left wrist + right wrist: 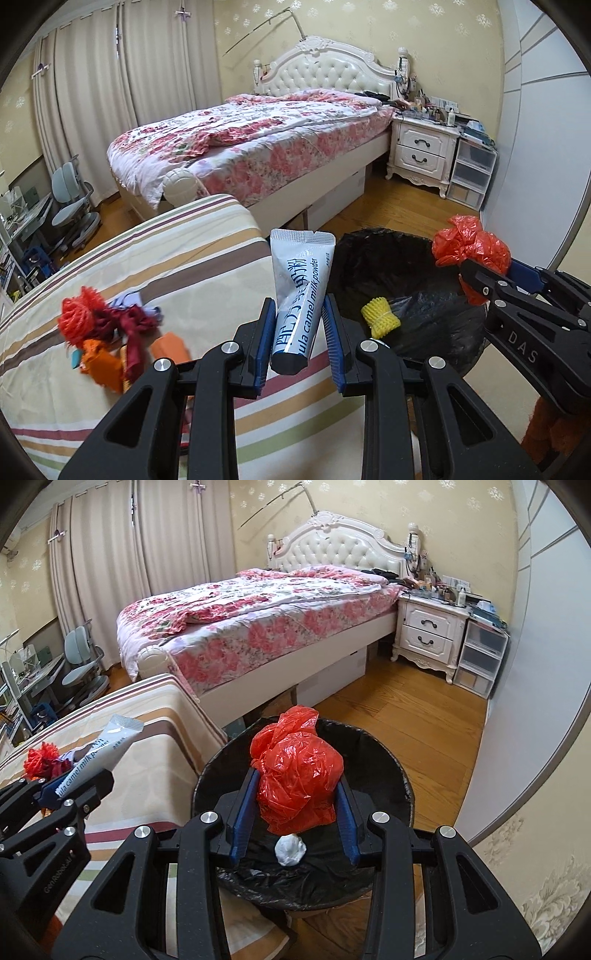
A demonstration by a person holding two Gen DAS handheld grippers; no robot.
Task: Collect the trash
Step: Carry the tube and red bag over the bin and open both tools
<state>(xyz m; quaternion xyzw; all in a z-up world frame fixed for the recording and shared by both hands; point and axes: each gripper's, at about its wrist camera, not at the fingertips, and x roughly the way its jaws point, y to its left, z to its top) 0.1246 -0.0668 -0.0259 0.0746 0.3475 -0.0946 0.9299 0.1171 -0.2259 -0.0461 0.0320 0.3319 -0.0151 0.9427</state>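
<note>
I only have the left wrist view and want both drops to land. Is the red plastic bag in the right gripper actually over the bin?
Observer: Yes. In the right wrist view the red plastic bag hangs over the opening of the black-lined bin, inside its rim.
Operator: Is it gripped squarely?
Observer: Both blue pads of the right gripper press on the bag's sides.
Operator: Anything in there besides the yellow foam net?
Observer: A crumpled white wad lies on the liner below the bag.
</note>
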